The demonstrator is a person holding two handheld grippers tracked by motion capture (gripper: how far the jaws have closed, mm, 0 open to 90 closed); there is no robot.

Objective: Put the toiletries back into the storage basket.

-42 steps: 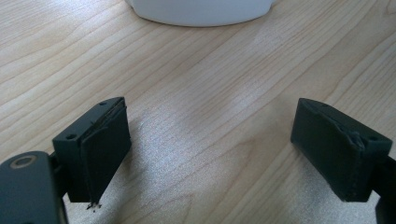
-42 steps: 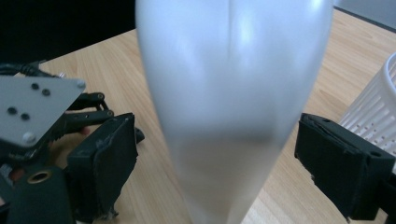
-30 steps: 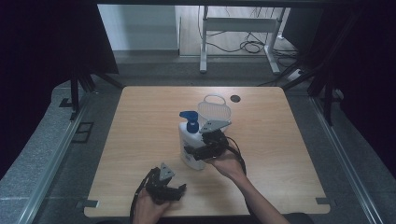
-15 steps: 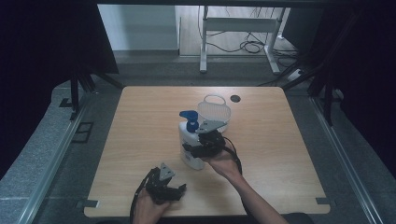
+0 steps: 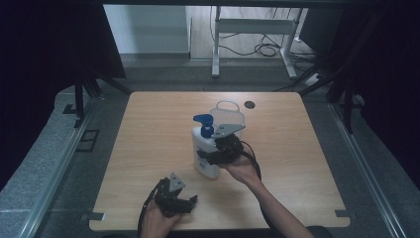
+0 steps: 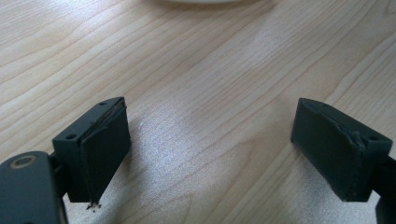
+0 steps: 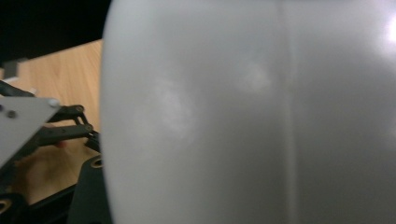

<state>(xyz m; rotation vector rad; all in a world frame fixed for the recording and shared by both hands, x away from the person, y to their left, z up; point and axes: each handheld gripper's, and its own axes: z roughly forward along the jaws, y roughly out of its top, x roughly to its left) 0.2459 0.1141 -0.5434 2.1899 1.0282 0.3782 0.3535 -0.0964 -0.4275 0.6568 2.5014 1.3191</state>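
The right gripper (image 5: 212, 156) sits against the lower body of a white pump bottle (image 5: 205, 151) with a blue pump head (image 5: 204, 122), which stands upright near the table's middle. In the right gripper view the bottle's white wall (image 7: 252, 112) is pressed close to the camera and hides the jaws, so I cannot tell whether they are clamped on it or only set around it. The left gripper (image 5: 185, 203) rests at the bottle's 7 o'clock, near the front edge of the wooden table (image 5: 148, 129); its jaws stand wide apart over bare wood with nothing between them. A clear plastic container (image 5: 229, 113) stands just behind the bottle at 1 o'clock. A small dark disc (image 5: 249, 104) lies beyond it near the far edge. Open tabletop lies to the bottle's 9 and 3 o'clock.
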